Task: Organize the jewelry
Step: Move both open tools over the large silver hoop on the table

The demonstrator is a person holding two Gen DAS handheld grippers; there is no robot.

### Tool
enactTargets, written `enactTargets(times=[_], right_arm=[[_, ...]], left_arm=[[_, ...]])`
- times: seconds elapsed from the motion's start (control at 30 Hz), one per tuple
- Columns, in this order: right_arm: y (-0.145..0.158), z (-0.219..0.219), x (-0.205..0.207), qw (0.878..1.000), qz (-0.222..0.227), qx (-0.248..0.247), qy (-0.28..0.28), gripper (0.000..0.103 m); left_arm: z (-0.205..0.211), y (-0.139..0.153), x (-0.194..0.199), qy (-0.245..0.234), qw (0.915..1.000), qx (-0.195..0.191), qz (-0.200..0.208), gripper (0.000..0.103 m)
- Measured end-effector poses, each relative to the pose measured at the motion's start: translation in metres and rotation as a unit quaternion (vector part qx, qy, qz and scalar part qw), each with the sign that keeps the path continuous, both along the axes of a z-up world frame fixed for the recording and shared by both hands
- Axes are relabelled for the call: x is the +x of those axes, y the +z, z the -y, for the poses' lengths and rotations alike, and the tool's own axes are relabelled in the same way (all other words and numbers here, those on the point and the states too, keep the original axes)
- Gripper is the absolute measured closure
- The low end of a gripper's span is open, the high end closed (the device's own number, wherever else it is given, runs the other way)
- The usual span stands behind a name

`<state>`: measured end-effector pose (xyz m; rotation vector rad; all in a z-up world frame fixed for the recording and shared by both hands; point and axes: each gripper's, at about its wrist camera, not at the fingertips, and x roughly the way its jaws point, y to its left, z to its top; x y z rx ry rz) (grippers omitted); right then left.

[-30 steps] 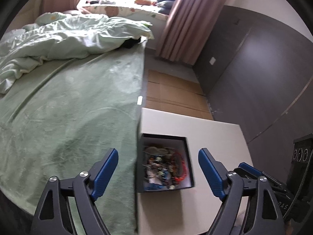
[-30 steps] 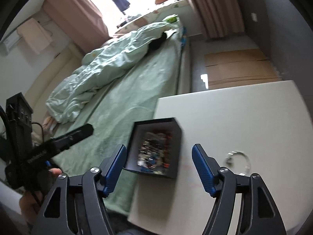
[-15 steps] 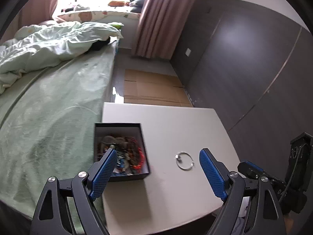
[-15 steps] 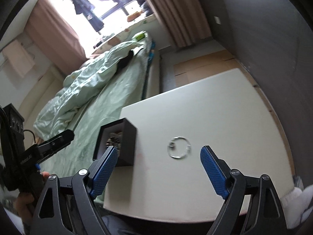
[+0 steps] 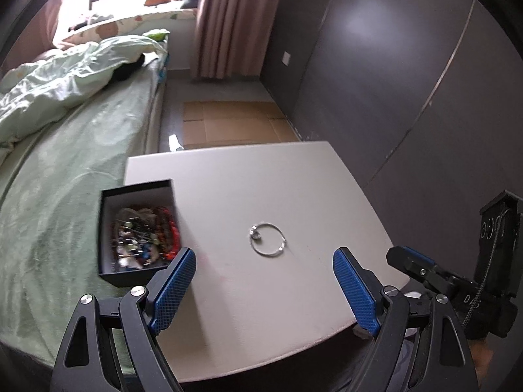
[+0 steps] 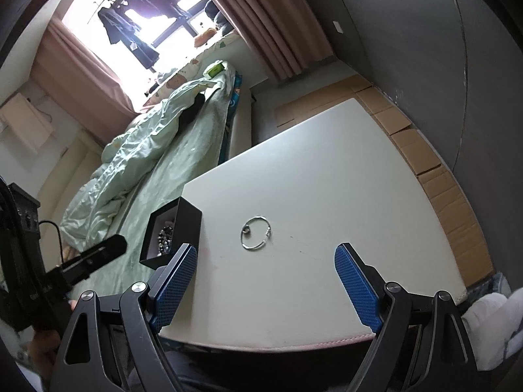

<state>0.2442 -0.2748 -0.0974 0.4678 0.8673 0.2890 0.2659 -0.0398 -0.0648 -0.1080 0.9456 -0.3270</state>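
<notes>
Both my claws, left (image 5: 264, 281) and right (image 6: 265, 281), gape wide, empty. Bangle (image 5: 268, 239) on worktop (image 5: 294, 179) looks light, stiff, slippery; I'd pinch its rim.

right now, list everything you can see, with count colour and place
table: one, white, beside the bed
box: one, black, open, at the table's left edge, full of mixed jewelry
bracelet: one, silver ring, lying on the table right of the box, apart from it
bed: one, pale green sheet, left of the table
duvet: one, pale green, crumpled at the bed's far end
cardboard: flattened, brown, on the floor beyond the table
curtain: pink, by the window
left gripper: one, black with blue pads, open, above the table's near edge
right gripper: one, same colours, open, empty
</notes>
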Motion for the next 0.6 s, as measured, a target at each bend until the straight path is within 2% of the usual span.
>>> enactTargets(times=[0.37,0.6], right_arm=[[-0.037,0.039,0.006,0.997,-0.019,0.064,-0.042,0.016],[-0.046,0.053,0.012,0.995,-0.027,0.073,-0.061,0.016]], left_arm=[[0.047,-0.051,0.041,-0.009,0.9980,0.027,-0.057,0.017],[0.065,-0.082,0.067,0.002,0.9953,0.043,-0.086,0.017]])
